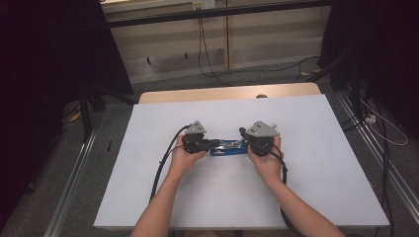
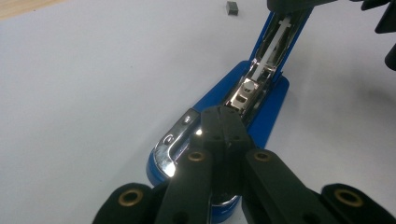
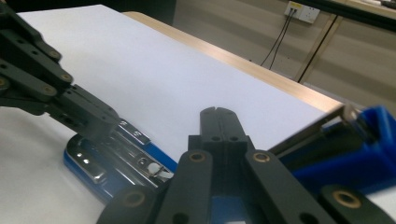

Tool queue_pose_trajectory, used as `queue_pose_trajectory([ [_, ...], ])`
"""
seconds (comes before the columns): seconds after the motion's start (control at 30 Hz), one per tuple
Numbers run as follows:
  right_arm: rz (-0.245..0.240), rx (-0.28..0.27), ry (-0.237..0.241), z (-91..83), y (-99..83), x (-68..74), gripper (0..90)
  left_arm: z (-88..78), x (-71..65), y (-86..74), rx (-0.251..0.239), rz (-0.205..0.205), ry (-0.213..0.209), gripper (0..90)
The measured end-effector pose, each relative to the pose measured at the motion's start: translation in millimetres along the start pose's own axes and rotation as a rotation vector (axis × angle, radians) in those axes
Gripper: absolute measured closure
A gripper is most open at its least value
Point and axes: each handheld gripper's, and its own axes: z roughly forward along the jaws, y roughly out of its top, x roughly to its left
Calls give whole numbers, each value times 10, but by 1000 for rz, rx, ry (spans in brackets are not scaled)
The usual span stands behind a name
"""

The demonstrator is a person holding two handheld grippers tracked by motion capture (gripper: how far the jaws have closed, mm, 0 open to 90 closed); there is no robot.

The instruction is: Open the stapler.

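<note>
Blue stapler [image 1: 228, 147] lies mid-table [image 1: 316, 163], long axis crosswise between both grippers, top arm swung up at its right end. Left gripper [image 2: 223, 122], jaws clenched, presses its metal base; right gripper [image 3: 218, 122], jaws clenched, sits beside the raised arm, contact unclear. Small grey piece [image 2: 231, 7] lies beyond the stapler; bare tabletop surrounds the stapler.

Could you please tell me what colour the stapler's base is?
Blue; the stapler shows it best in the left gripper view.

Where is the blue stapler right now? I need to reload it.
In the high view the blue stapler lies near the middle of the white table, between the left gripper and the right gripper.
</note>
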Motion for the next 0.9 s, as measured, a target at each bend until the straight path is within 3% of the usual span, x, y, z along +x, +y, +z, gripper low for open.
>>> queue_pose_trajectory([
  [0.07,16,-8,13,1,-11,-13,900,-1,0,-4,-2,0,1,900],
  [0.17,-11,3,14,4,-15,5,900,-1,-1,-7,-4,-4,0,900],
  [0.5,-12,17,18,23,-39,-14,900,0,0,0,0,-7,1,900],
  [0.9,50,52,-2,-16,-248,-238,900,-1,8,-9,-8,-9,-8,900],
])
